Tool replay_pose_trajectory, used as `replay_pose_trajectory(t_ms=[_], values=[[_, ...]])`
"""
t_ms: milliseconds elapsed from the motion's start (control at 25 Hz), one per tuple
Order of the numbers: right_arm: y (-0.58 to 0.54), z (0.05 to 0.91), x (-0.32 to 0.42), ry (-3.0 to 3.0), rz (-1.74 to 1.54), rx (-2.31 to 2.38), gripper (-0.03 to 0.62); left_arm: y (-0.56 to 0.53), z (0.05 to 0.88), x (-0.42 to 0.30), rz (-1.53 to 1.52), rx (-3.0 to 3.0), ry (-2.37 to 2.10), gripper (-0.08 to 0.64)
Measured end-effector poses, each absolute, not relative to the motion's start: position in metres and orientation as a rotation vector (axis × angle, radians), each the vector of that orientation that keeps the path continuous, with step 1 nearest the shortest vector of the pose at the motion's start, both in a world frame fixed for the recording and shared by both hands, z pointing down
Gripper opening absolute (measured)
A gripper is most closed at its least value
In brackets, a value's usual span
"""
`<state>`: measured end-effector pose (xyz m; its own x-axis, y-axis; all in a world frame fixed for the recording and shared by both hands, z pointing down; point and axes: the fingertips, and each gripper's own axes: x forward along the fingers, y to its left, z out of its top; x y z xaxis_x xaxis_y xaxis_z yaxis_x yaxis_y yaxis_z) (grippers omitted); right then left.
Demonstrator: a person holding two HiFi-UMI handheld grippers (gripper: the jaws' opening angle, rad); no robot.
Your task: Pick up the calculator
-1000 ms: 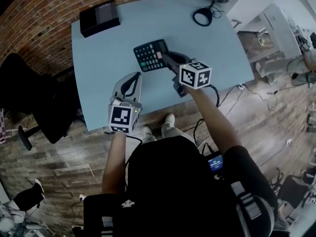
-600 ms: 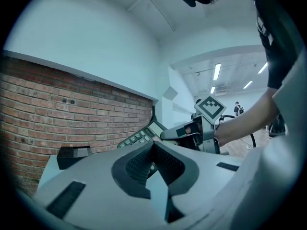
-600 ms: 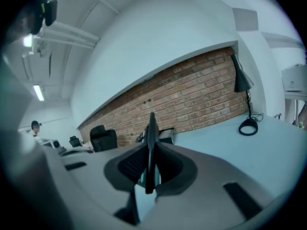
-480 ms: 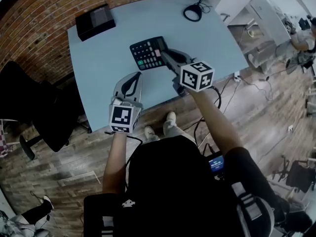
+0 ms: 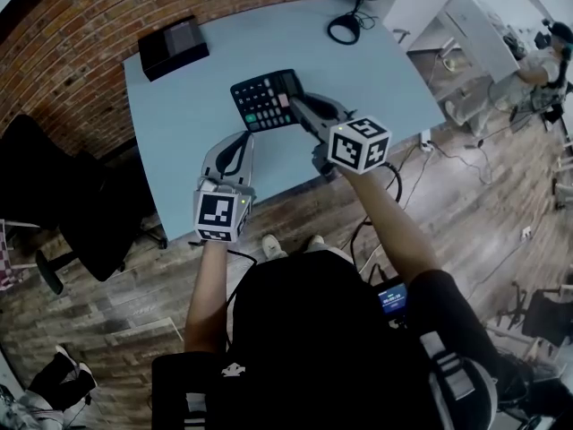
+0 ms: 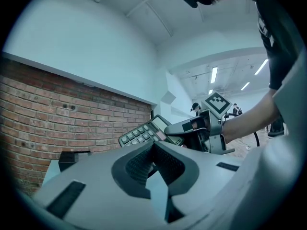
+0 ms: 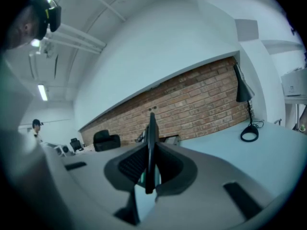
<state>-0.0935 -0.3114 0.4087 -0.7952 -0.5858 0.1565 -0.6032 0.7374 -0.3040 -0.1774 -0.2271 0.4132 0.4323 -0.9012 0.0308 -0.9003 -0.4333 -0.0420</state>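
Left gripper (image 5: pixel 240 138): jaws pressed together, nothing in them, hovering over the near edge of the blue table (image 5: pixel 179 115). Calculator (image 5: pixel 262 99): pinched by its right edge in the right gripper (image 5: pixel 295 106). Over the last second it has come up off the tabletop, tilted. The pick-up looks essentially done.

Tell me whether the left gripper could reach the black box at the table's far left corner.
Probably yes. Only bare table lies between the left gripper and the black box; the calculator, clamped in the right gripper, sits off to the right. The left jaws are shut and would need opening.
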Motion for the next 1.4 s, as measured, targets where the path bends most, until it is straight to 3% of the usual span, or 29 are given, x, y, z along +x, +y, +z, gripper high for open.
replay_pose_trajectory(t_ms=[1400], values=[[-0.195, 0.350, 0.047, -3.068, 0.439, 0.846, 0.054, -0.122, 0.367, -0.028, -0.132, -2.465, 1.669, 0.009]])
